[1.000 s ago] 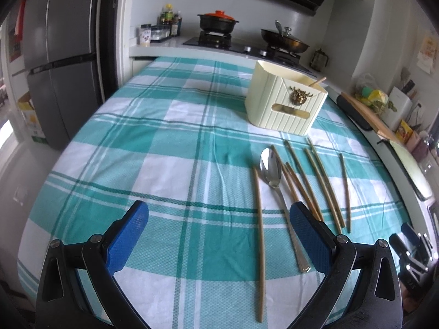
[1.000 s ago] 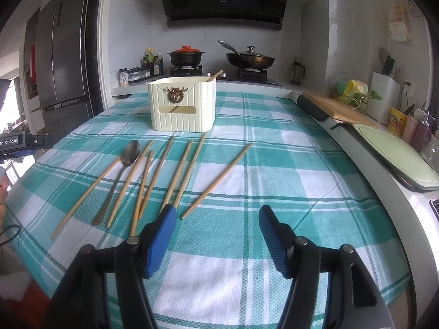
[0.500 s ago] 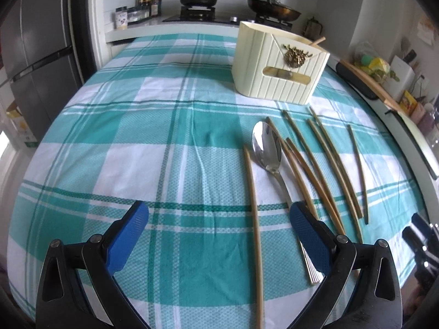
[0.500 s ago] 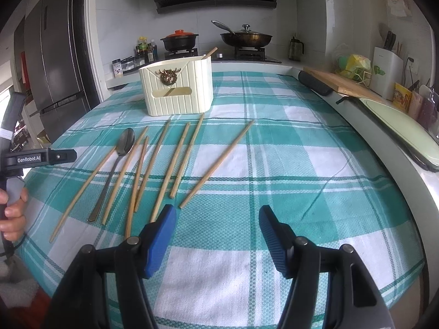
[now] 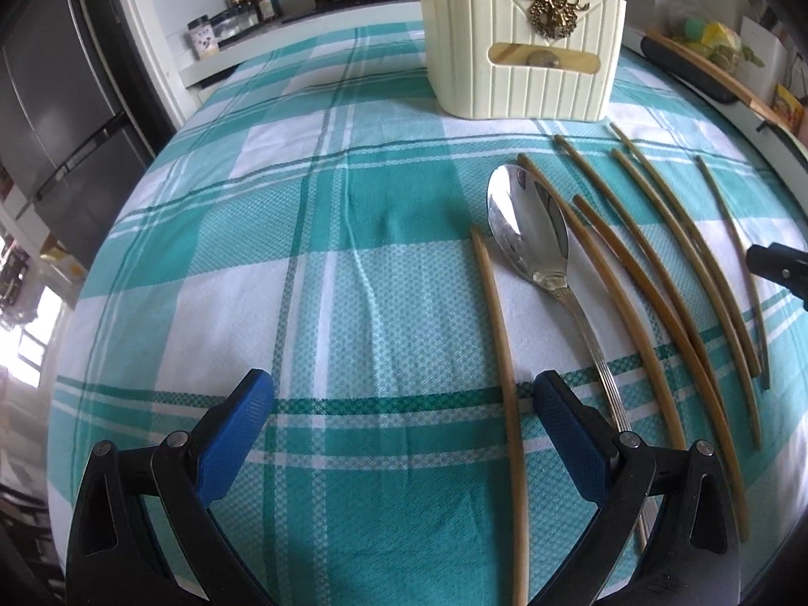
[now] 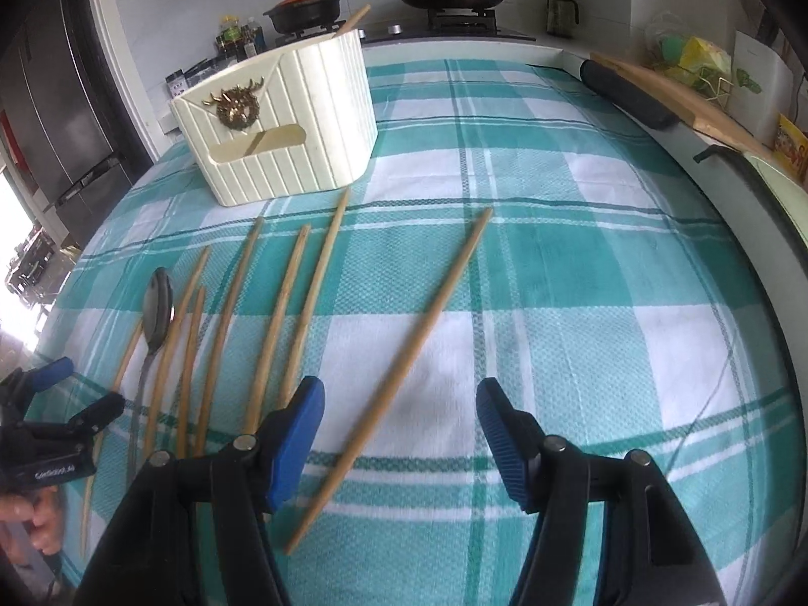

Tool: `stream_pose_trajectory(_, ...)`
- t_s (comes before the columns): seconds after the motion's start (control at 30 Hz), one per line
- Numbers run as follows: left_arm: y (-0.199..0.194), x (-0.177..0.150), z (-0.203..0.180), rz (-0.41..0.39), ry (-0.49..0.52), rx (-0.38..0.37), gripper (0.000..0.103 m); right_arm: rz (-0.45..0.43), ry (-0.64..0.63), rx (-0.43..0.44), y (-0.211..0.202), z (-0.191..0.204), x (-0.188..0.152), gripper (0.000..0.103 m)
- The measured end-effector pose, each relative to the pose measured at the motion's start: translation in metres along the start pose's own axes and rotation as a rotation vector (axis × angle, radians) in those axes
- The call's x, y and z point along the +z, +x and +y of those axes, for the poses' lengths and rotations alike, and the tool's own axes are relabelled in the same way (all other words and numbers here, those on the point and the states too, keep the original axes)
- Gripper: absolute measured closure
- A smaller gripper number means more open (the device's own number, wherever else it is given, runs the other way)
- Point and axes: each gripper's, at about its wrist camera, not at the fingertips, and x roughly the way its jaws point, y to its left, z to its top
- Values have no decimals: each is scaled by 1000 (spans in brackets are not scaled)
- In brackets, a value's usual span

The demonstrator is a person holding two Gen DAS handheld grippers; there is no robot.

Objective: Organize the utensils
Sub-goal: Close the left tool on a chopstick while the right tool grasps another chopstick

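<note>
From the left wrist view, the left gripper (image 5: 403, 406) hangs low over the teal-and-white checked cloth (image 5: 283, 272) that covers the surface, its blue-padded jaws spread wide with nothing pinched. One pale chopstick (image 5: 497, 348) runs up between the jaws, close to the right-hand pad, lying flat on the cloth. Just right of it lies a metal spoon (image 5: 535, 232), bowl pointing away and handle passing under the right-hand jaw arm. Further right a fan of darker chopsticks (image 5: 651, 272) lies on the cloth, some touching or crossing near their lower ends. Beyond them stands a cream ribbed utensil holder (image 5: 520, 45) with a gold ornament on its front and one stick end poking out of its top. A black tip of the right gripper shows at the right edge. From the right wrist view, the right gripper (image 6: 396, 416) hovers over the cloth with jaws spread and nothing between the pads; a single chopstick (image 6: 404, 358) lies slantwise between them, nearer the left-hand pad, apart from the rest. To its left lie the other chopsticks and the spoon, side by side, and the holder stands behind them. At the lower left edge the left gripper is seen, held in a hand (image 6: 38, 520).
</note>
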Motion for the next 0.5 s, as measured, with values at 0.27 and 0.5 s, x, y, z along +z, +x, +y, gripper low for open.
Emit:
stream_pose_trajectory(0.27, 0, -4, 13, -3, -21, -1, 1, -1, -58, -88, -7, -15, -16, 49)
stream_pose_trajectory(0.5, 5, 2, 17, 9, -14, -33, 1, 29, -6, -114, -21, -51, -29, 49)
